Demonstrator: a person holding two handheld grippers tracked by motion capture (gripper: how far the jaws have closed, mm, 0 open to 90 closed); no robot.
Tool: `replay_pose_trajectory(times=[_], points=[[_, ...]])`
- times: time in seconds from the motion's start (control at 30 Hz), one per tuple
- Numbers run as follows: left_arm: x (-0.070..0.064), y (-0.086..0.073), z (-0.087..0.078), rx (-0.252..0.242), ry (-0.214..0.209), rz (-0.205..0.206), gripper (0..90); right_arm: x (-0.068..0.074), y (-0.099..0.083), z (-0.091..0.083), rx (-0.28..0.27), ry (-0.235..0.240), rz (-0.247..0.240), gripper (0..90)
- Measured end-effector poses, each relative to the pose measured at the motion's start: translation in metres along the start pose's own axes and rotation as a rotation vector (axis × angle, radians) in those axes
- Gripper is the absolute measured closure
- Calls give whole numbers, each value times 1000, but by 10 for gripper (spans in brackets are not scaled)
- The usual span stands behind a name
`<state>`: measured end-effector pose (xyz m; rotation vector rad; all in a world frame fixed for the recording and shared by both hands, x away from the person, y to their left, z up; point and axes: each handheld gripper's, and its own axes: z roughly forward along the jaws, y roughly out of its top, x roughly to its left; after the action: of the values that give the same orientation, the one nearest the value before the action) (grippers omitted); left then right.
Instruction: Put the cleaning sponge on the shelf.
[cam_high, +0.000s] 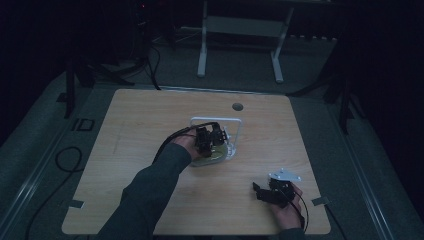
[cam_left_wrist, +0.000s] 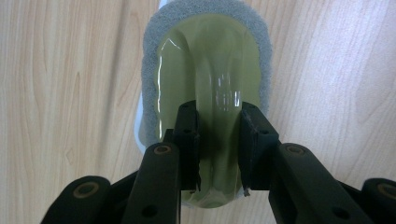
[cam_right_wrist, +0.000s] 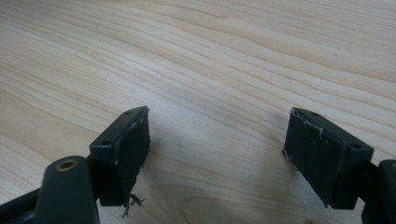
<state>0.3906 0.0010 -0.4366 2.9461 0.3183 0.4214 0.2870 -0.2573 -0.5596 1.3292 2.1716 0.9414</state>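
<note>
Scrub brush (cam_left_wrist: 210, 70): light, stiff glossy green handle, soft grey pad; your left gripper (cam_left_wrist: 218, 140) clamps its raised grip, right gripper (cam_right_wrist: 217, 154) spread empty.

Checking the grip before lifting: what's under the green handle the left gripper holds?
A grey sponge pad rims the green handle, resting on the wooden table. The left gripper clamps the handle's ridge. The pad's underside is covered.
</note>
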Motion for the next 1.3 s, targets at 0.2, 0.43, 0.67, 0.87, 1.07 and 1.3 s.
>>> replay_pose_trajectory(times=[0.2,0.43,0.67,0.87,1.07,1.3], points=[[1,1,3,-13,5,29,718,0,0,0,-1,0,0,218],[3,2,9,-18,16,62,717,0,0,0,0,0,0,218],[4,7,10,-33,18,79,717,0,0,0,0,0,0,218],[6,10,7,-31,6,105,717,0,0,0,-1,0,0,218],[10,13,2,-48,7,114,717,0,0,0,-1,0,-1,218],[12,11,5,-49,9,141,717,0,0,0,-1,0,0,218]])
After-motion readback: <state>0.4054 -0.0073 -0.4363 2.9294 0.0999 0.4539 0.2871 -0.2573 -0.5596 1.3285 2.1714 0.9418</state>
